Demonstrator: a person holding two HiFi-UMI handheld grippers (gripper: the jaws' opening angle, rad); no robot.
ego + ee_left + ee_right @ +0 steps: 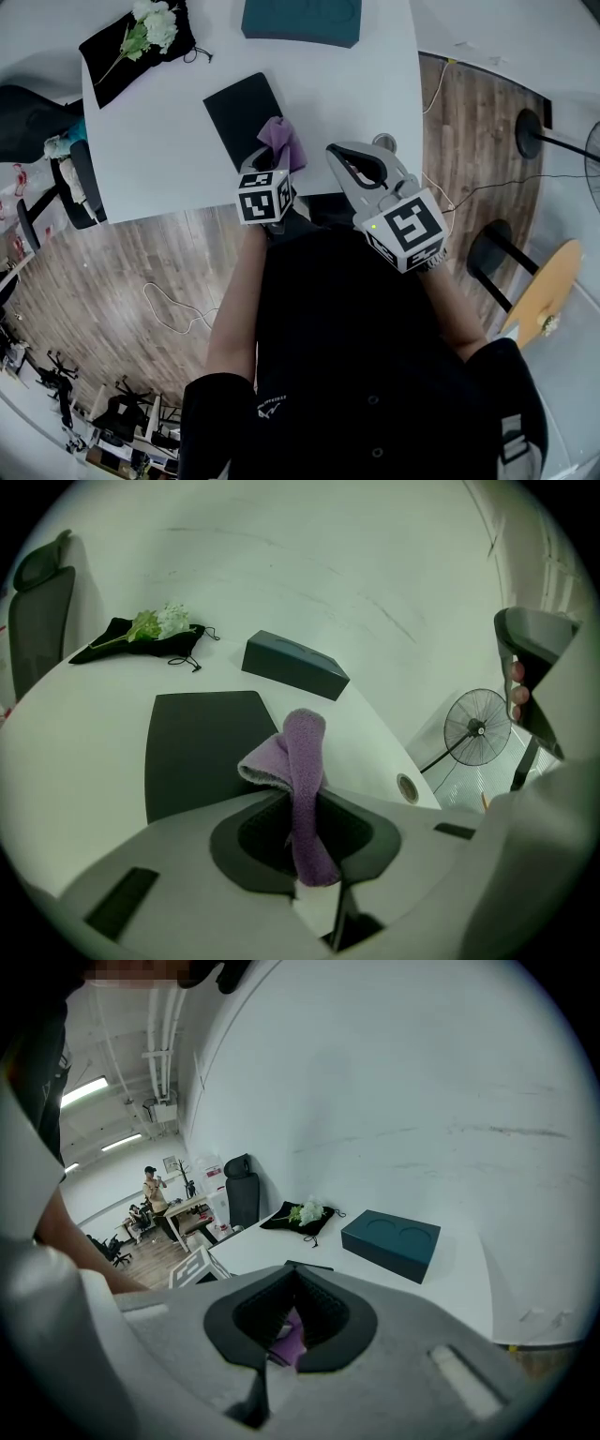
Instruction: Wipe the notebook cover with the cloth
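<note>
White table point(169, 122), purple cloth point(302, 752) in left tool point(302, 817)

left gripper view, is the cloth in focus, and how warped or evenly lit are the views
Left gripper view: cloth sharp, nap readable; black vignette at the corners, table edge bowed. Head view: heavy fisheye, floorboards curve. Right gripper view: wall evenly lit, no glare.

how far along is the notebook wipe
Done: the cloth is picked up, clamped in the left gripper. In hand: it is over the near corner of the black notebook; contact is unclear. Left: the wipe across the cover, with no visible sign of any done. The right gripper is shut and empty.
</note>
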